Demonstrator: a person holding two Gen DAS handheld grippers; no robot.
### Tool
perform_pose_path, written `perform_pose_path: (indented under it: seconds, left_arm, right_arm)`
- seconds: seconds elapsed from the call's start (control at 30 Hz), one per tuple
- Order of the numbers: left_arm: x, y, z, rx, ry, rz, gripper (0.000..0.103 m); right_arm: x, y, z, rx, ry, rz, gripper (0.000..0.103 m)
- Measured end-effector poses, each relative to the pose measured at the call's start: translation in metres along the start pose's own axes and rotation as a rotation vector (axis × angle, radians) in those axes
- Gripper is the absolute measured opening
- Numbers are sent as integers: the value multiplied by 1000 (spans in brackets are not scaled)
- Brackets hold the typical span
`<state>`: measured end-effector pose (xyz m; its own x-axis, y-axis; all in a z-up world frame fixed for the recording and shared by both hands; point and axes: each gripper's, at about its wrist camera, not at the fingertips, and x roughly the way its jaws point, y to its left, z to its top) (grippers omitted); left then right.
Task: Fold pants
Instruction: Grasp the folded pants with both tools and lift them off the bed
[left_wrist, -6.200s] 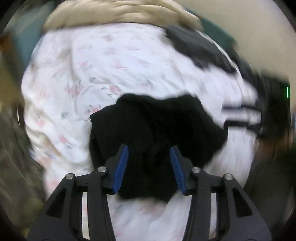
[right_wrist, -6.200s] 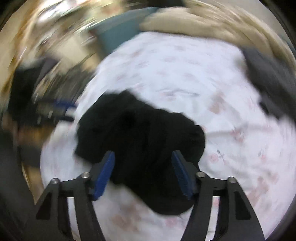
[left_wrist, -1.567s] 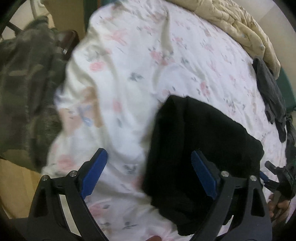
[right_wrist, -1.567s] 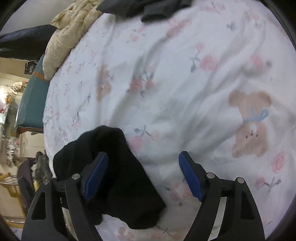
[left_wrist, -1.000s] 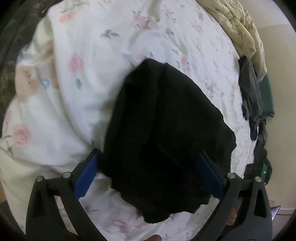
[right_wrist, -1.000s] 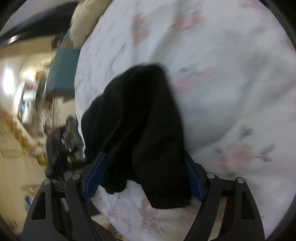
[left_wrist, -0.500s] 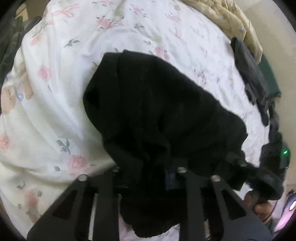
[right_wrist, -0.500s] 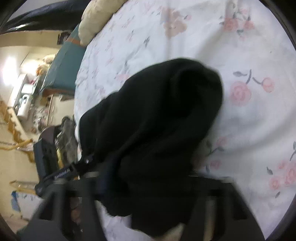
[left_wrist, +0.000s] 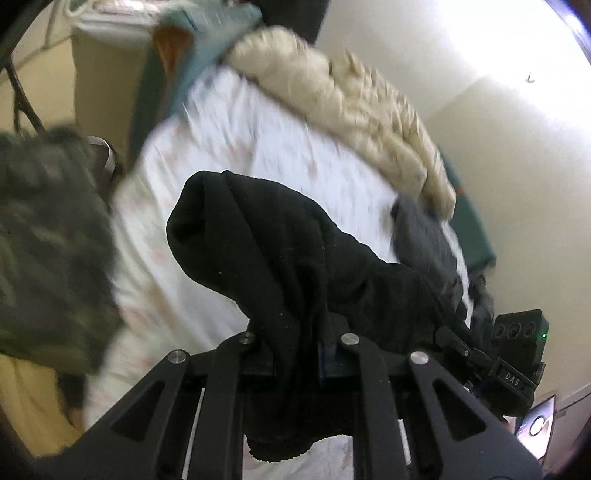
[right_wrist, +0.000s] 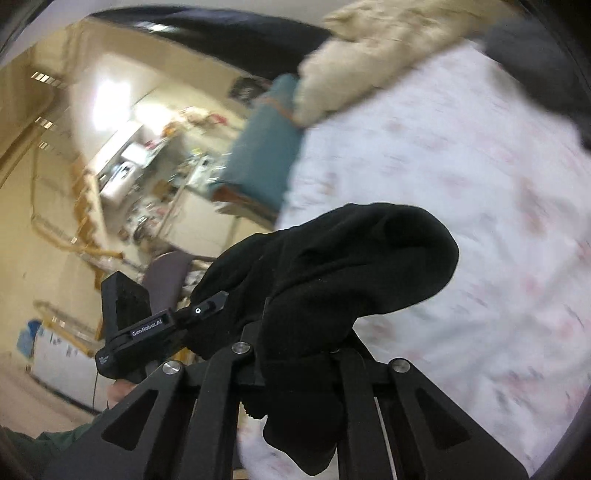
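The black pants (left_wrist: 280, 258) are bunched and lifted off the white floral bedsheet (left_wrist: 258, 147). My left gripper (left_wrist: 295, 350) is shut on one edge of the pants, with cloth draped over its fingers. My right gripper (right_wrist: 295, 354) is shut on the pants (right_wrist: 332, 273) at another edge. Each gripper shows in the other's view, the right gripper (left_wrist: 509, 354) at the left view's right side and the left gripper (right_wrist: 147, 325) at the right view's left side. The fingertips are hidden by cloth.
A beige quilted blanket (left_wrist: 351, 110) lies along the far edge of the bed. A grey garment (left_wrist: 428, 236) lies at the right of the bed. A camouflage cloth (left_wrist: 44, 236) hangs at the left. A teal bed frame (right_wrist: 266, 155) and cluttered shelves stand beyond.
Both grippers went from open around the pants to shut on them, then lifted the pants off the bed. The views now tilt up toward the room and are blurred.
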<state>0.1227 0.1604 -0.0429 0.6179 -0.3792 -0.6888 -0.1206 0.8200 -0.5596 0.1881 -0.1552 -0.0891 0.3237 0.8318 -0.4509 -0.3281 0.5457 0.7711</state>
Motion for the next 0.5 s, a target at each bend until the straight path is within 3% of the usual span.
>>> perform_pose_path:
  seconds: [0.23, 0.5]
  left_arm:
    - [-92, 84, 64, -16, -105, 142, 11]
    - [-130, 217, 81, -69, -114, 321, 11]
  right_arm:
    - [109, 110, 32, -150, 77, 88, 8]
    - [286, 169, -2, -176, 278, 136, 8]
